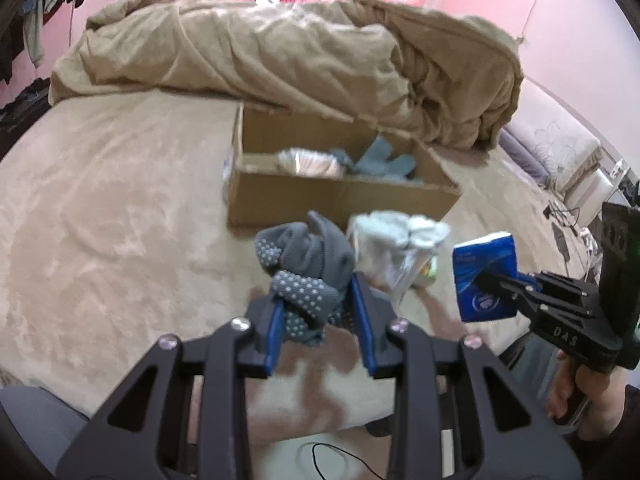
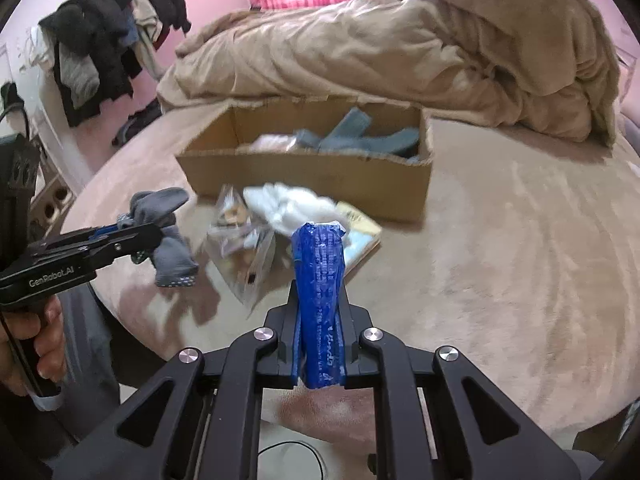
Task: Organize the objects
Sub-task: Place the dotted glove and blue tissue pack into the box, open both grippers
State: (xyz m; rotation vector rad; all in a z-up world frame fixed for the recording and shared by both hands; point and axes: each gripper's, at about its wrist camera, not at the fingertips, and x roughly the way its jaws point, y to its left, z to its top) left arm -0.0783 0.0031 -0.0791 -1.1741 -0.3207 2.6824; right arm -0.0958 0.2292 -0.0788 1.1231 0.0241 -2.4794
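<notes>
My left gripper (image 1: 318,300) is shut on a grey sock with white grip dots (image 1: 308,264) and holds it above the bed; it also shows in the right wrist view (image 2: 168,236). My right gripper (image 2: 320,296) is shut on a blue tissue pack (image 2: 320,300), seen from the left wrist view (image 1: 486,276) at the right. An open cardboard box (image 1: 340,196) lies ahead on the bed with grey socks (image 2: 360,136) and a pale packet inside. White socks (image 2: 296,204) and clear plastic packets (image 2: 244,248) lie in front of the box.
A crumpled tan blanket (image 1: 300,52) is heaped behind the box. Clothes hang on a rack (image 2: 108,40) at the left. A flat booklet (image 2: 360,232) lies by the white socks. The beige bed cover (image 1: 100,200) spreads around the box.
</notes>
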